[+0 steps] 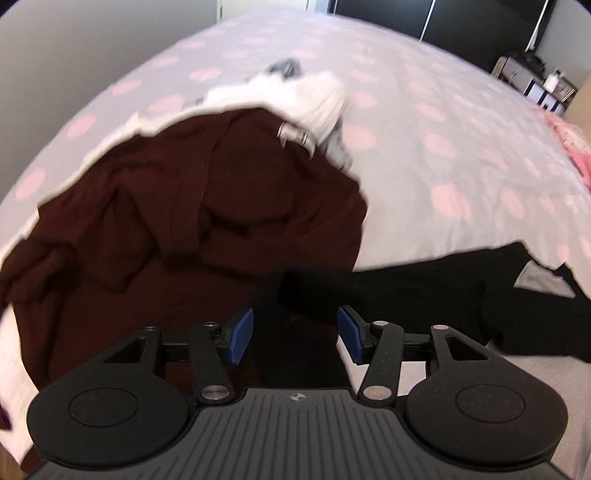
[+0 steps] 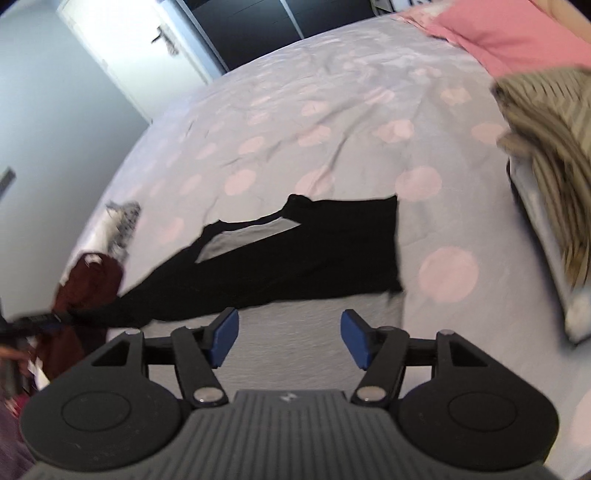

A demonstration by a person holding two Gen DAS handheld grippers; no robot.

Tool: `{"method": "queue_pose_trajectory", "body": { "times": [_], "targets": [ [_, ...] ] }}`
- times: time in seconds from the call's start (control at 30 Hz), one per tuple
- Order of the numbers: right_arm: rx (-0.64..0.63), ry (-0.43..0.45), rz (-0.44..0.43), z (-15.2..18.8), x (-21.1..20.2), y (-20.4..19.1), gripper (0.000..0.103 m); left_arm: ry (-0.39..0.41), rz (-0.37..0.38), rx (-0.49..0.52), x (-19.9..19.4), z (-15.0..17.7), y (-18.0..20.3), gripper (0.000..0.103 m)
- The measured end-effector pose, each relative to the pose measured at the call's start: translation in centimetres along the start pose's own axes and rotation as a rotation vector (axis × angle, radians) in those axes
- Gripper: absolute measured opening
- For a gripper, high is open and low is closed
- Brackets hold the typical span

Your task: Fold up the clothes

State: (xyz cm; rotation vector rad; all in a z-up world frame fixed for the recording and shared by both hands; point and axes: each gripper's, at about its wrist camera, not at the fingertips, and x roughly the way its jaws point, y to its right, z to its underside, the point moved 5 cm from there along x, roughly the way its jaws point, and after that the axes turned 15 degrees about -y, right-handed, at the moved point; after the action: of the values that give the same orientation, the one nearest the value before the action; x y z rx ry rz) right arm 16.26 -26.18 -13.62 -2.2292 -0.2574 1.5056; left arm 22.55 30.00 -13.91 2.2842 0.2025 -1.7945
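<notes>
Between folds, judging by layout: black garment [image 2: 306, 251] spread flat on dotted bedspread [image 2: 332, 110], roughly centre of right wrist view, one end trailing off toward 8 o'clock. Right gripper [image 2: 288, 338] hovering just short of garment's near edge, jaws apart, nothing between pads, bare bedspread under them. Left gripper [image 1: 295, 334] also released, nothing pinched, positioned over dark cloth at the junction of black garment and maroon garment [image 1: 184, 221]; contact with cloth not determinable, too dark. Maroon garment crumpled at 10 o'clock in left wrist view, white garment [image 1: 295, 96] heaped behind it at 12. Striped tan cloth [image 2: 546, 140] at 2 o'clock in right wrist view, pink pillow [image 2: 509, 33] at 1. Likely step: re-grip for next fold of black garment. Next move probably needs both grippers down onto matching edge points, pinch a single layer cleanly, lift evenly, avoid snagging maroon garment alongside
</notes>
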Motion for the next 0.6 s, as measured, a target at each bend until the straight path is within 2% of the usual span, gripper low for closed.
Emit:
{"method": "queue_pose_trajectory", "body": {
  "times": [0.07,0.17,0.2,0.23,0.27,0.33,0.47,0.6],
  "targets": [
    [0.018,-0.010,-0.020,0.3,0.6,-0.1,0.065,-0.016,-0.006,-0.003,1.0,0.4,0.0,0.049],
    [0.015,-0.035,0.011,0.4,1.8,-0.3,0.065,-0.011,-0.015,-0.006,2.1,0.6,-0.2,0.048],
    [0.010,-0.039,0.019,0.3,2.2,-0.4,0.065,-0.005,-0.018,-0.007,2.3,0.6,-0.3,0.043],
    [0.005,-0.041,0.019,0.2,2.4,-0.6,0.065,0.001,-0.022,-0.008,2.6,0.5,-0.3,0.022],
    [0.001,-0.041,0.016,0.0,2.5,-0.9,0.065,0.007,-0.021,-0.003,2.5,0.6,-0.4,0.012],
    [-0.008,-0.039,0.008,-0.3,2.8,-1.5,0.065,0.020,-0.018,0.006,2.2,0.7,-0.5,0.003],
    [-0.050,-0.040,-0.016,-0.5,3.2,-3.1,0.065,0.079,0.081,0.003,-0.6,0.7,-0.3,0.002],
    [-0.078,-0.077,-0.023,-0.5,4.7,-4.3,0.065,0.123,0.185,0.078,-4.6,0.7,2.7,0.002]
  ]
}}
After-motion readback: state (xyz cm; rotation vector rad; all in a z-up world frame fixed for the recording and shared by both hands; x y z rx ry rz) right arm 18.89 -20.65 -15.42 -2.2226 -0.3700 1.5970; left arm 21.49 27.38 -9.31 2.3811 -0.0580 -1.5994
